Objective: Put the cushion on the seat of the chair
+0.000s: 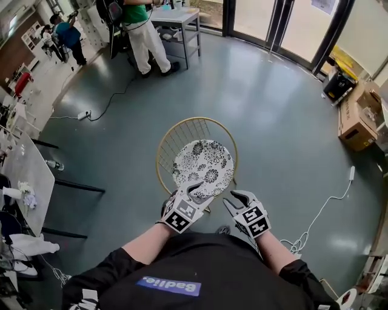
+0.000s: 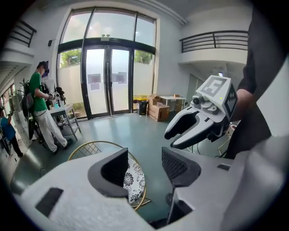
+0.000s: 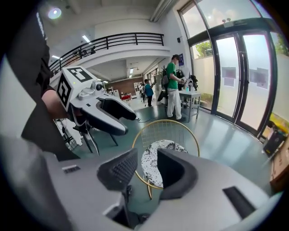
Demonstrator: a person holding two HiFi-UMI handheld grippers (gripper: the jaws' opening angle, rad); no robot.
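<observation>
A round cushion [image 1: 203, 168] with a black-and-white flower print lies on the seat of the gold wire chair [image 1: 182, 124], just ahead of me. Both grippers hang above the chair's near edge, close to my body. My left gripper [image 1: 195, 189] is open and holds nothing; in the left gripper view its jaws [image 2: 144, 169] frame the cushion [image 2: 134, 180] far below. My right gripper [image 1: 235, 200] is also open and empty; between its jaws [image 3: 146, 169] I see the cushion [image 3: 153, 155] and the chair back [image 3: 167, 131]. Each gripper shows in the other's view, the right [image 2: 189, 131] and the left [image 3: 108, 117].
A person in a green top [image 1: 145, 33] stands at a grey table [image 1: 179, 17] at the back. Cardboard boxes [image 1: 356, 121] sit at the right. A white cable [image 1: 321, 212] trails on the floor at the right, and a table [image 1: 24, 169] stands at the left.
</observation>
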